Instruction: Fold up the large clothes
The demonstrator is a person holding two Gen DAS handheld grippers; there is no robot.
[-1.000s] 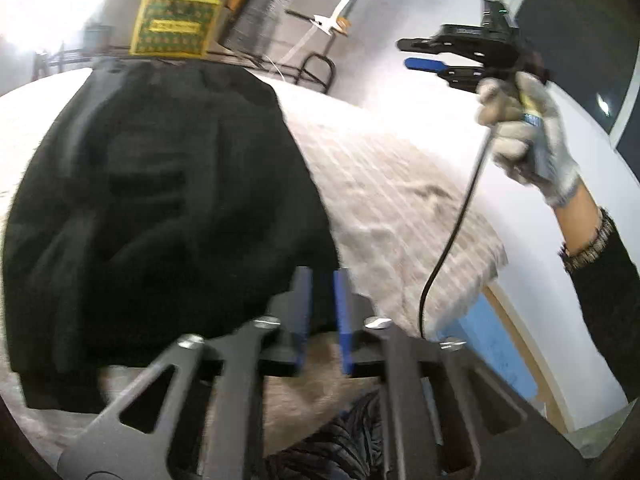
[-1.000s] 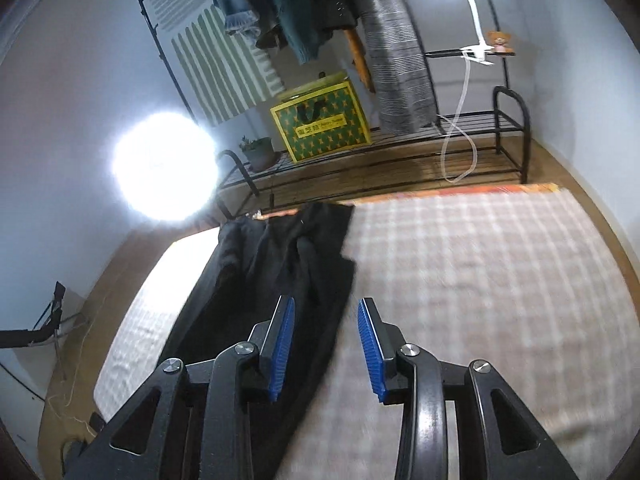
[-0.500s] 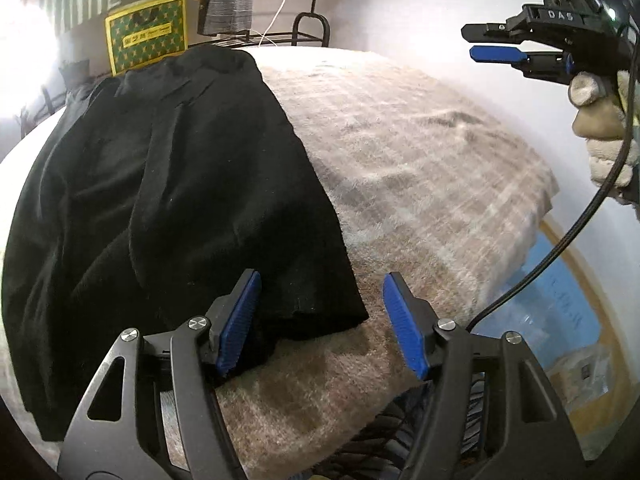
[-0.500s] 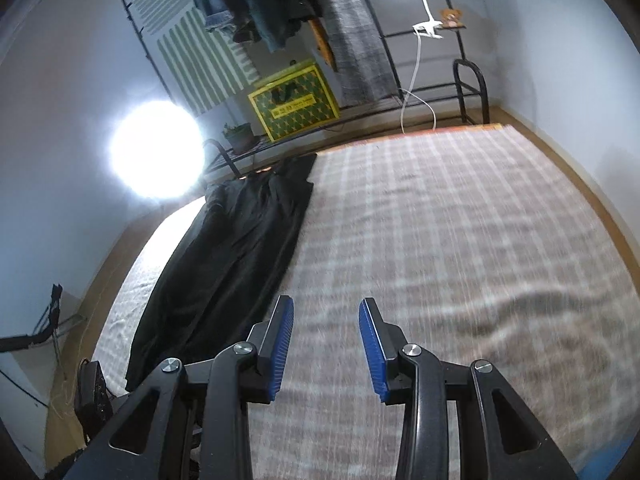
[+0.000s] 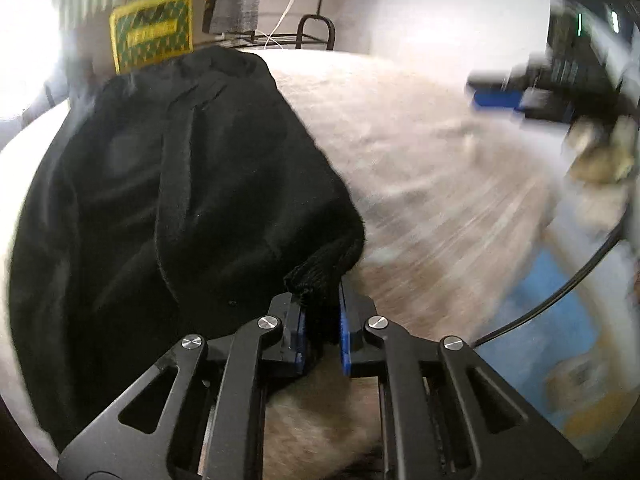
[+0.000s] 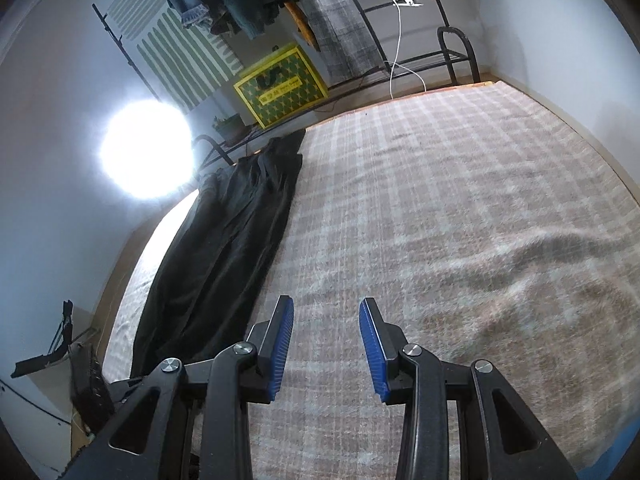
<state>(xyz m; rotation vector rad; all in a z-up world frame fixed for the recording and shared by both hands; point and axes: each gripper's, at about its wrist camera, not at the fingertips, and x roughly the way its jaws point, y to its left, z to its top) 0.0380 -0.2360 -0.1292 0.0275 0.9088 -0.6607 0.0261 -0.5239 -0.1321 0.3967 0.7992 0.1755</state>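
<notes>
Left wrist view: the left gripper (image 5: pixel 322 320) is closing its blue-padded jaws on a ribbed corner of the large black knitted garment (image 5: pixel 172 200), which is pinched between the pads. The garment lies in a long crumpled strip along the left side of a beige checked blanket (image 5: pixel 440 168) that covers the bed. Right wrist view: the right gripper (image 6: pixel 326 344) hangs over the bare blanket with its jaws parted and nothing between them, the garment just to its left. A yellow-and-green patterned box (image 6: pixel 280 86) stands beyond the bed's far edge.
</notes>
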